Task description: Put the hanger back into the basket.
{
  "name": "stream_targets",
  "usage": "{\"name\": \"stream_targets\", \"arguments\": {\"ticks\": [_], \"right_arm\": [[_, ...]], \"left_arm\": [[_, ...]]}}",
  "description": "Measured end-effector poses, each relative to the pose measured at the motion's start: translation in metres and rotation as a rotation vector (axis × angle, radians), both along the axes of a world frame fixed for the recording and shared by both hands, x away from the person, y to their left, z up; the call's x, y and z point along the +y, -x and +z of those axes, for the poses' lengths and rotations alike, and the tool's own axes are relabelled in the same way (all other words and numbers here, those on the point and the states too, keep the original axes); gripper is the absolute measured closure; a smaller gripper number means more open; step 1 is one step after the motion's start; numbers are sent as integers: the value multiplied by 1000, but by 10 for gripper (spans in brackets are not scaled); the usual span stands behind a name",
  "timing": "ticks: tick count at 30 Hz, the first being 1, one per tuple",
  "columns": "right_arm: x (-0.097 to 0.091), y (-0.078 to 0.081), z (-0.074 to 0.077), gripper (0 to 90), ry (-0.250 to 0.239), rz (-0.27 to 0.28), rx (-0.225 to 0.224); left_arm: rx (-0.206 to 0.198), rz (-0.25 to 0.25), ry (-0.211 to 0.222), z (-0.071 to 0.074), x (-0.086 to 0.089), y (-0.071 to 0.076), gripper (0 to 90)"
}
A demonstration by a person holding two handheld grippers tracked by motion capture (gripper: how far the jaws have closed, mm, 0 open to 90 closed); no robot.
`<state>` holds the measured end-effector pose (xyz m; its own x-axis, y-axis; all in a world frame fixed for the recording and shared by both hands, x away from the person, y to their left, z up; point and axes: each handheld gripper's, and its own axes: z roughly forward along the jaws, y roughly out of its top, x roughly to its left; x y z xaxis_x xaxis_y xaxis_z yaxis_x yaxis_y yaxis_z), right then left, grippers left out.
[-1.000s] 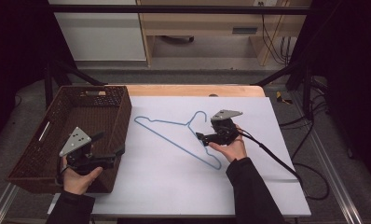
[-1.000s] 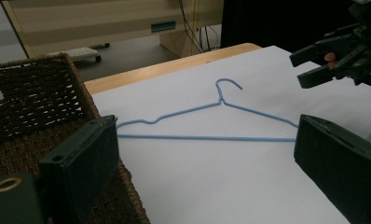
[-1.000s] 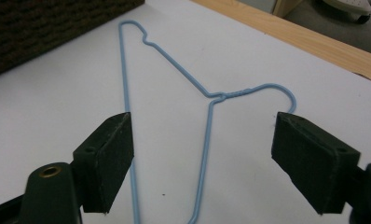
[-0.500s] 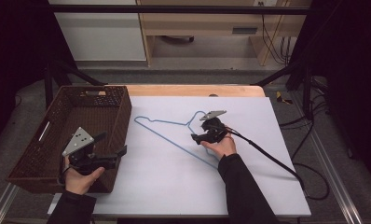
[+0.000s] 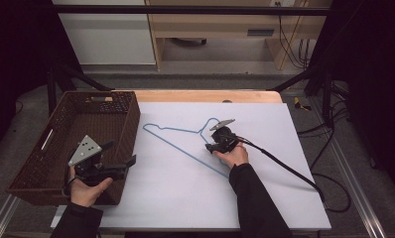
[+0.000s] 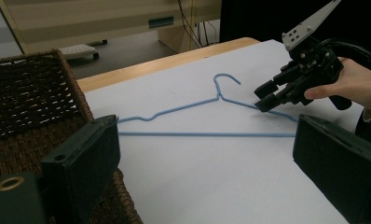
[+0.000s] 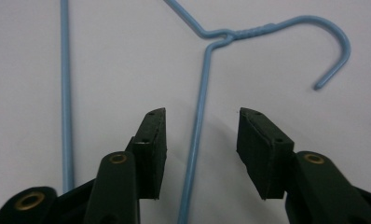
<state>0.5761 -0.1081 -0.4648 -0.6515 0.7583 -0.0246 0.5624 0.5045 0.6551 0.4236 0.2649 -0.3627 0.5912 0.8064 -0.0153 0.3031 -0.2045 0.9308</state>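
We see right tool (image 7: 201, 154) jaws spread astride blue hanger (image 5: 183, 147) arm, mid tabletop (image 5: 285, 198). Left tool (image 5: 117, 159) jaws spread over basket (image 5: 46, 148), left edge.

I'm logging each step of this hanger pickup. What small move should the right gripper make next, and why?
Probably close the jaws. The right gripper is open and straddles one slanted wire of the blue hanger just below its twisted neck, the wire running between both pads. The hanger lies flat on the white table, so shutting should pinch it before any lift.
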Motion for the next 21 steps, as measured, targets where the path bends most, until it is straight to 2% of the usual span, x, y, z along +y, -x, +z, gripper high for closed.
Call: {"name": "stream_targets", "arguments": {"ticks": [2,4,9,10,14,21], "right_arm": [[0,-1,-2,570,7,4,-2],[1,0,-4,631,17,10,12],[3,1,-4,730,-5,3,39],[3,1,-4,730,-5,3,39],[2,0,-4,827,2,5,45],[3,1,-3,866,-3,-11,60]], "left_arm": [[0,0,-1,0,0,0,72],[0,-1,-2,0,0,0,73],[1,2,1,-1,-1,0,74],[1,2,0,-1,-1,0,74],[0,-1,-5,-1,-2,0,75],[5,-1,-6,-1,-3,0,75]]}}
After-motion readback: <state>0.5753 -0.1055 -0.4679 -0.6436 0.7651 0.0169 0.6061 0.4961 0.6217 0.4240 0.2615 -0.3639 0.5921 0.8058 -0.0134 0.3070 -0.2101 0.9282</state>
